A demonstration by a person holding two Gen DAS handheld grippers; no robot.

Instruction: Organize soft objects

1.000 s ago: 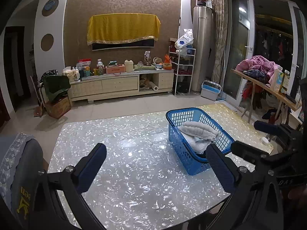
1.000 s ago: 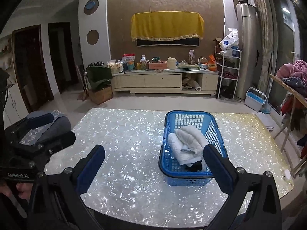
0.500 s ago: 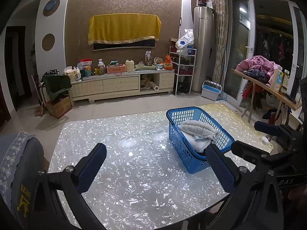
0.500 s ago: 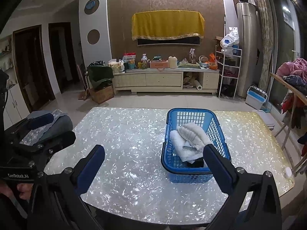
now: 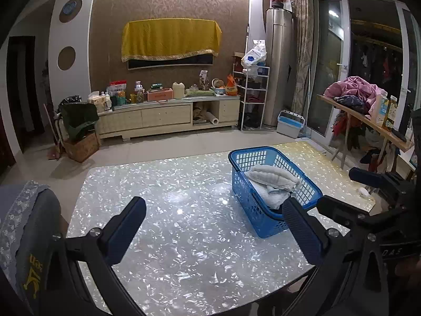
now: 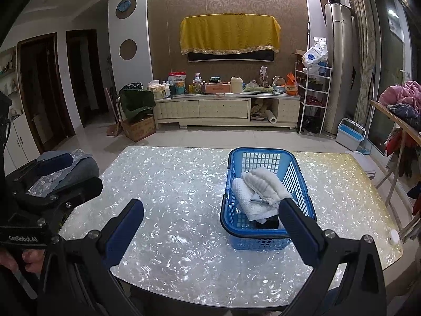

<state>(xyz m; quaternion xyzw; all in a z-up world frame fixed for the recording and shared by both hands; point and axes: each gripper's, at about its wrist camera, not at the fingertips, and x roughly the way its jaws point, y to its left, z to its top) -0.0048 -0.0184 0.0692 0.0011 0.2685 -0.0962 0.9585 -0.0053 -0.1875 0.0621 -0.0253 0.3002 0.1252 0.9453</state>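
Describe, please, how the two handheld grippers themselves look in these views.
Both the left gripper and the right gripper have matte black frames with silver screws, each with two long fingers faced with dark blue textured pads. White "GenRobot.AI" lettering marks the left one's body, seen from the right wrist. No cables or sleeves show.

The surface (image 6: 184, 184) is white, flecked like mother-of-pearl, yellowish at its right end; the basket (image 6: 265, 155) is blue, with a grid of holes; the towels (image 6: 263, 184) are white; the fingers (image 6: 123, 226) have dark blue pads.
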